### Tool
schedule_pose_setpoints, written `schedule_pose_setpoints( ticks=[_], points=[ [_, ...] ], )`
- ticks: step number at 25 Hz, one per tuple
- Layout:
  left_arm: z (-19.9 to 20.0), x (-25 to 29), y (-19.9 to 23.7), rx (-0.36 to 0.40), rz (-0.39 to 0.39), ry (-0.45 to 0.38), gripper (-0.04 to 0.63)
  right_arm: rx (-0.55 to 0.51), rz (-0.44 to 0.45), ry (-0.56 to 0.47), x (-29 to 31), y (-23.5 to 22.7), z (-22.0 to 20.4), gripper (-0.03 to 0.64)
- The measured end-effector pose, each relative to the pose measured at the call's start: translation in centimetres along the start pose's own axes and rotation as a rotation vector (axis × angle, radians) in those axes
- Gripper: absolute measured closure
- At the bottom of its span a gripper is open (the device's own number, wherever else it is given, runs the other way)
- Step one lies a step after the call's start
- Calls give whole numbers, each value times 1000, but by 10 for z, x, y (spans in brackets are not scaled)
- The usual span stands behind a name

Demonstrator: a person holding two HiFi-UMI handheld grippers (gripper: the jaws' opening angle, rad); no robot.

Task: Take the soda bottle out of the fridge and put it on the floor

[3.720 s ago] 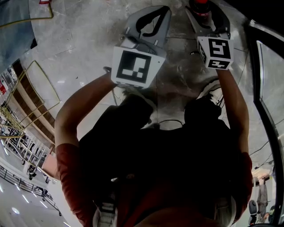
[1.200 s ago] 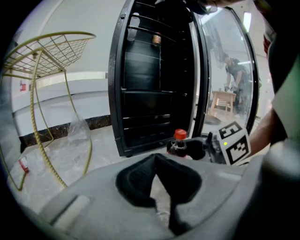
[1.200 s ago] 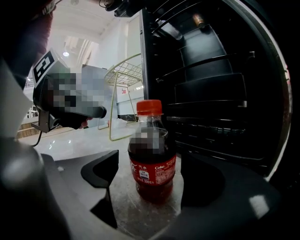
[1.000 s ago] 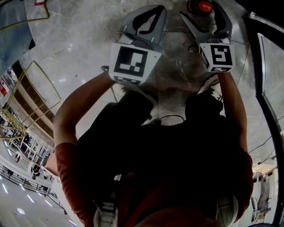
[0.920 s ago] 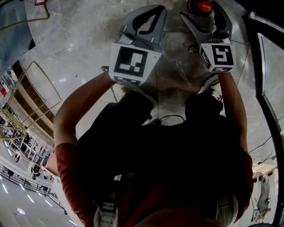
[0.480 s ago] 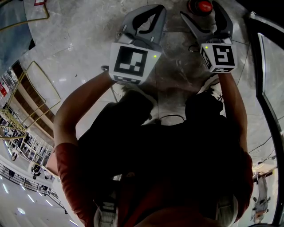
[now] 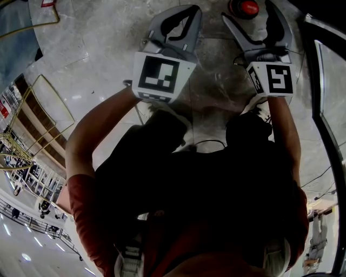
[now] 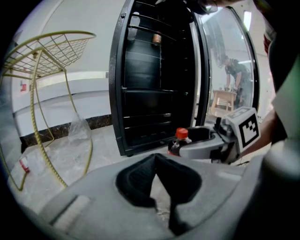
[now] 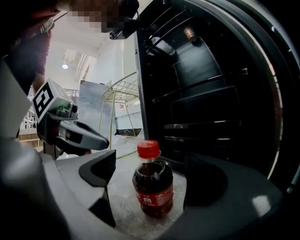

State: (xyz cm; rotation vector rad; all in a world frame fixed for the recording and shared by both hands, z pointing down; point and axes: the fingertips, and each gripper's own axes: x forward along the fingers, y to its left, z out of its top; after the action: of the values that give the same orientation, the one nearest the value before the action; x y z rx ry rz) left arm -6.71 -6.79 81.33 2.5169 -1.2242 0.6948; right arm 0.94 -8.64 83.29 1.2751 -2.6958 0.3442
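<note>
The soda bottle (image 9: pixel 152 187), dark cola with a red cap and red label, stands upright on the marble floor (image 7: pixel 97 48) in front of the open black fridge (image 9: pixel 211 93). My right gripper (image 9: pixel 152 174) is open, and its pads stand clear of the bottle on both sides. In the head view only the red cap (image 7: pixel 248 7) shows between the spread right jaws. From the left gripper view the bottle (image 8: pixel 178 140) sits inside the right gripper (image 8: pixel 206 140). My left gripper (image 8: pixel 157 157) is shut and holds nothing, left of the bottle.
The fridge (image 8: pixel 154 70) has dark empty-looking shelves, and its glass door (image 8: pixel 225 70) is swung open at the right. A gold wire rack (image 8: pixel 47 51) and a clear plastic bag (image 8: pixel 77 133) stand at the left. The person's shoes (image 7: pixel 259 111) are behind the grippers.
The right gripper's jaws have spread apart and let go of the bottle, which now stands free on the floor. The right gripper shifted slightly right. The left gripper has stayed still.
</note>
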Motion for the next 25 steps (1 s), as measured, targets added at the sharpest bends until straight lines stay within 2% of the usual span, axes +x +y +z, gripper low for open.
schedule_pose_setpoints(
  ticks=[6,13,25],
  points=[
    [0,-1,0,-24,8,-10,595,26,-23,-59,-11,-4,22,178],
    [0,-1,1,-2,7,-2,595,48,-44,-120,-24,-7,46,178],
    [1,-4,4,-11,18,-17,595,74,-155,-125,-51,-31,39,178]
  ],
)
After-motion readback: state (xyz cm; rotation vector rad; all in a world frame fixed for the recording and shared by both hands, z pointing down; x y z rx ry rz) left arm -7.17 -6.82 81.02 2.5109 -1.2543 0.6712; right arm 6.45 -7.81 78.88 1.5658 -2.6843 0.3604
